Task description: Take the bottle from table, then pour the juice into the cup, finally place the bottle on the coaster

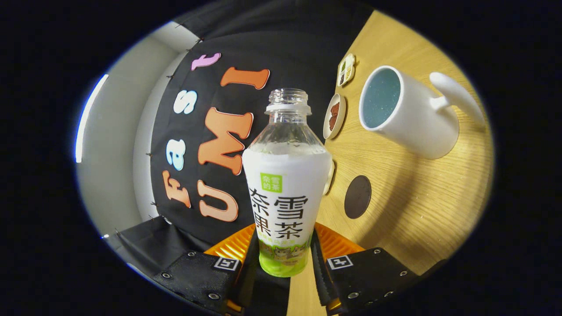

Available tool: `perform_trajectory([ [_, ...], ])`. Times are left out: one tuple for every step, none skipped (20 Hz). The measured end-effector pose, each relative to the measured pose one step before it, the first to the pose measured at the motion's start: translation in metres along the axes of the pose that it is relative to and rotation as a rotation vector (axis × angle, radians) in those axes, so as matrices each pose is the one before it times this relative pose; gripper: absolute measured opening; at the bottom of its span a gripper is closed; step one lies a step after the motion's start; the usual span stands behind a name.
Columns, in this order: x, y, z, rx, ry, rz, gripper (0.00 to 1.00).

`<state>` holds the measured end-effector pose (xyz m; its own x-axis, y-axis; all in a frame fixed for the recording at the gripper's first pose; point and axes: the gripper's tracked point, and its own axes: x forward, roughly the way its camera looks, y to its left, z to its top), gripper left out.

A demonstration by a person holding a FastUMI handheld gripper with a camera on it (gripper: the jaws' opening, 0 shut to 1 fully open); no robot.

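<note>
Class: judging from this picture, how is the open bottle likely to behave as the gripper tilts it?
The bottle, held between the gripper fingers, has no cap, so tilting probably spills. Its clear plastic may flex when squeezed. The glossy label wrap may be slippery.

bottle: printed label, not read | hand-held gripper: square markers, clamping bottle

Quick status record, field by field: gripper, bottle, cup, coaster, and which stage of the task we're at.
gripper: shut on bottle, both fingers pressing its lower body
bottle: uncapped, label facing the camera, camera rolled relative to table
cup: white mug, handle away from bottle, on table
coaster: dark round disc, bare, between bottle and cup
stage: bottle grasped; coaster placement not done
</note>
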<state>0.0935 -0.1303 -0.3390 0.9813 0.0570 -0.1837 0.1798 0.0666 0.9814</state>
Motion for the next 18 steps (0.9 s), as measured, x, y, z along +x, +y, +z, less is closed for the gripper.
perform_trajectory([
  [-0.0004, -0.00049, 0.00223, 0.02556, -0.00149, 0.005, 0.58],
  [0.00039, 0.00107, 0.00206, 0.02098, -0.00457, 0.00185, 0.58],
  [0.0024, 0.00067, 0.00314, 0.02111, -0.00381, 0.00087, 0.58],
  [0.00574, 0.00403, 0.00309, 0.02052, -0.00271, 0.00275, 0.58],
  [0.00129, 0.00145, 0.00111, 0.02049, -0.00316, 0.00269, 0.58],
  [0.00149, -0.00011, 0.00119, 0.01728, -0.00131, -0.00033, 0.58],
  [0.00064, -0.00039, 0.00127, 0.01493, -0.00513, -0.00247, 0.58],
  [-0.00019, -0.00016, 0.00094, 0.0166, -0.0018, -0.00052, 0.58],
  [0.0009, 0.00029, -0.00068, 0.02021, -0.00059, 0.00294, 0.58],
  [-0.00212, 0.00211, 0.00044, 0.01982, -0.00004, 0.00579, 0.58],
  [0.0004, 0.0016, 0.00007, 0.02145, -0.00139, 0.00645, 0.58],
  [-0.0001, 0.00197, -0.00142, 0.01633, -0.00009, 0.00803, 0.58],
  [-0.00005, 0.00026, -0.00028, 0.01047, 0.00069, 0.00437, 0.58],
  [0.00068, -0.00043, -0.00109, 0.00547, -0.00009, -0.00065, 0.58],
  [-0.0005, 0.00069, 0.00003, 0.00426, -0.0006, -0.00239, 0.58],
  [0.00024, 0.00018, 0.00029, 0.00592, -0.00147, -0.00045, 0.58],
  [-0.00087, 0.00108, 0.00006, 0.00712, -0.00097, 0.00185, 0.58],
  [-0.00006, 0.00008, 0.00124, 0.0065, -0.00324, 0.00228, 0.58],
])
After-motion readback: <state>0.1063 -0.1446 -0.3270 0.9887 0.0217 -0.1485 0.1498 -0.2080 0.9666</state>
